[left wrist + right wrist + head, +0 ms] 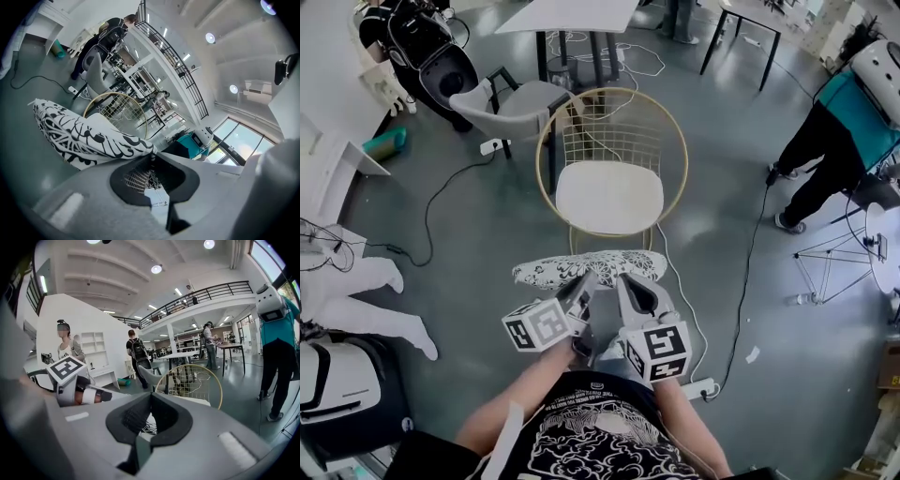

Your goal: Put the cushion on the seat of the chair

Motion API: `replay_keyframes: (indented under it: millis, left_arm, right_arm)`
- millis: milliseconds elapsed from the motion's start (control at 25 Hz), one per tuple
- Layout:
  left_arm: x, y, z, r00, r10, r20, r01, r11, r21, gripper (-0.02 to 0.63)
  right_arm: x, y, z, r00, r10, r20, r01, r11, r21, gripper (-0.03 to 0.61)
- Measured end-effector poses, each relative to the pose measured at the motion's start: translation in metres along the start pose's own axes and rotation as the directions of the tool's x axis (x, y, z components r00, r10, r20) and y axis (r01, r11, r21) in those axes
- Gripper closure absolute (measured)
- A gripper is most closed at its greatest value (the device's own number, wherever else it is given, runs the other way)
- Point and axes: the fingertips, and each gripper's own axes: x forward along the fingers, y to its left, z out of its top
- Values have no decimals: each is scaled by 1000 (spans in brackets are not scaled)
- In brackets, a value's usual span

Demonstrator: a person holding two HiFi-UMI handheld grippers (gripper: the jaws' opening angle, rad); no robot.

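The cushion, white with a black pattern, hangs in the air just short of the chair, level with the person's knees and not yet on the seat. The left gripper has its fingers clamped on one tapering corner of the cushion, and the rest of it spreads away toward 10 o'clock in the left gripper view. The right gripper sits just beside the left one at the cushion's near edge. Its fingers are together, though I cannot tell whether they catch any fabric. The chair stands at 12 o'clock from the cushion, a round gold wire frame around a bare white seat. A grey chair stands behind it at 11 o'clock, and a cable trails over the floor at 10 o'clock. A person in teal stands at 2 o'clock.
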Motion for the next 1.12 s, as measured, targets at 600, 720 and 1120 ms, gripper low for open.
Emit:
replay_keyframes:
  millis: [600, 720, 1120]
  left_arm:
    - [37, -6, 23, 998, 16, 63, -16, 1000, 2, 588]
    - [49, -4, 25, 998, 12, 62, -11, 1000, -10, 588]
    - [100, -1, 50, 999, -24, 29, 26, 997, -68, 588]
  right_arm:
    - [12, -38, 12, 999, 43, 9, -43, 999, 5, 583]
    - [18, -47, 14, 999, 42, 4, -42, 999, -4, 583]
    - [63, -78, 30, 998, 49, -25, -49, 999, -14, 583]
